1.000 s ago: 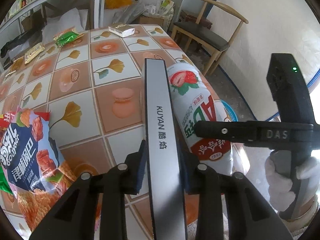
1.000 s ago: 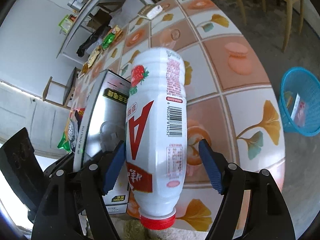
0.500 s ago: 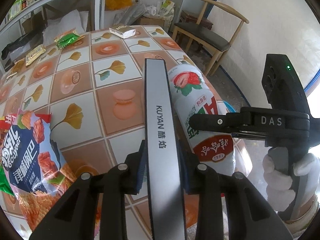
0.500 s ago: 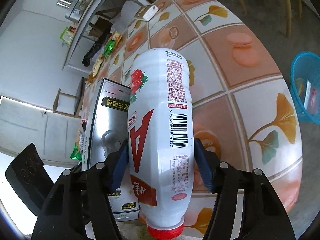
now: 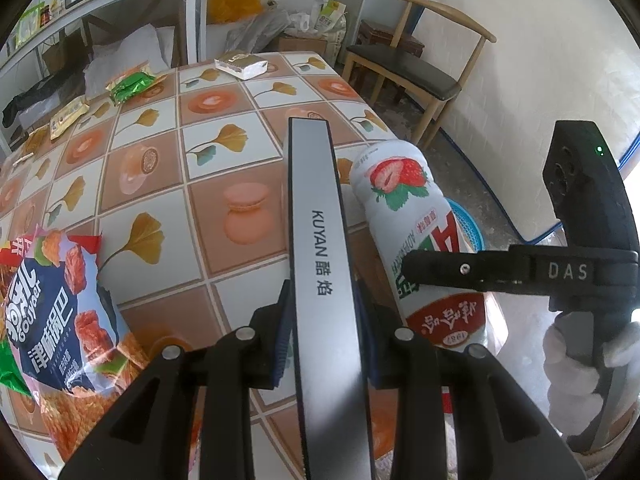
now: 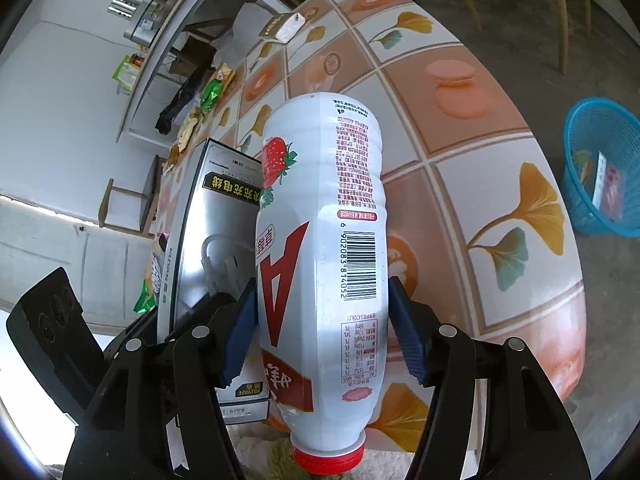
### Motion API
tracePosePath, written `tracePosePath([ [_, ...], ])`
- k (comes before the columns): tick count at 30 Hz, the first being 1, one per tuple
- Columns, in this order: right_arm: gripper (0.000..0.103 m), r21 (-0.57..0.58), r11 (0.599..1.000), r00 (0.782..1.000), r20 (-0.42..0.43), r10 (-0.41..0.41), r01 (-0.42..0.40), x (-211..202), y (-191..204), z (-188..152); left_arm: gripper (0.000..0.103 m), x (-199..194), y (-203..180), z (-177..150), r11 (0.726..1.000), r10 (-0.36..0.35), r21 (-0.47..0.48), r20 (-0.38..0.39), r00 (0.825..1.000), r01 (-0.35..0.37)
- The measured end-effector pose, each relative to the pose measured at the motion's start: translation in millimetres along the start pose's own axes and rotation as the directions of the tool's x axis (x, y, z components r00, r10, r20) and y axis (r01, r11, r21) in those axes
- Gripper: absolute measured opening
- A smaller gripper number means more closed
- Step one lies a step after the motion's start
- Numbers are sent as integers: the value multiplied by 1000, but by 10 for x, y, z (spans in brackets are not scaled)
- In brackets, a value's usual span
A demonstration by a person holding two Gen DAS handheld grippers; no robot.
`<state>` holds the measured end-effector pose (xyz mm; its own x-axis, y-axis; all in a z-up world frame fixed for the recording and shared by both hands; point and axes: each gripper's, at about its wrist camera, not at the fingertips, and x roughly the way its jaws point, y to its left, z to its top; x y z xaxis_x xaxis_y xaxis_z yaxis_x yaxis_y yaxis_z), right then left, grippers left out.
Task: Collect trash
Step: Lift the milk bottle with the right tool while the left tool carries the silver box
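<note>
My left gripper (image 5: 326, 332) is shut on a long silver box (image 5: 316, 216) marked KUYAN, held edge-up over the tiled table (image 5: 160, 200). The same box (image 6: 212, 232) shows at the left of the right wrist view. Beside it, my right gripper (image 6: 324, 332) is shut on a white strawberry drink bottle (image 6: 320, 200) with a red cap, both blue pads pressing its sides near the cap end. From the left wrist view the bottle (image 5: 404, 208) lies just right of the box, with the right gripper's finger across it. A gloved hand holds that gripper.
A blue plastic basket (image 6: 600, 168) with some trash in it stands on the floor beyond the table's right edge. A snack bag (image 5: 60, 312) lies at the left. A small white box (image 5: 240, 65) and a green wrapper (image 5: 132, 84) lie at the far end. A wooden chair (image 5: 408, 68) stands behind.
The right gripper's pads stood apart from the bottle a second ago and now press on it. The bottle has shifted slightly in view. The left gripper and its box have not moved.
</note>
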<state>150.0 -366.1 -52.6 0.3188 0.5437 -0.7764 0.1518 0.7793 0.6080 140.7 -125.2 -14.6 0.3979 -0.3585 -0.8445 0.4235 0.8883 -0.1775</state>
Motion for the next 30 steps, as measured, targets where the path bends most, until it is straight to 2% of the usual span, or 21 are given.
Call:
tracePosePath([
  [19,62,-29,999,999,15,-40,40,20,49,-72,24,20,-18,18,1000,26,12,12,1000,-26],
  [22,58,-26,999,999,21,-42,42,14,38,-74,24,10,-20,19,999,29,13,16,999,-29],
  [30,57,-9,1000,999,40,-24,25,-58,-43,-97,23,-46,-22,17,999,34,14,36,999,-35],
])
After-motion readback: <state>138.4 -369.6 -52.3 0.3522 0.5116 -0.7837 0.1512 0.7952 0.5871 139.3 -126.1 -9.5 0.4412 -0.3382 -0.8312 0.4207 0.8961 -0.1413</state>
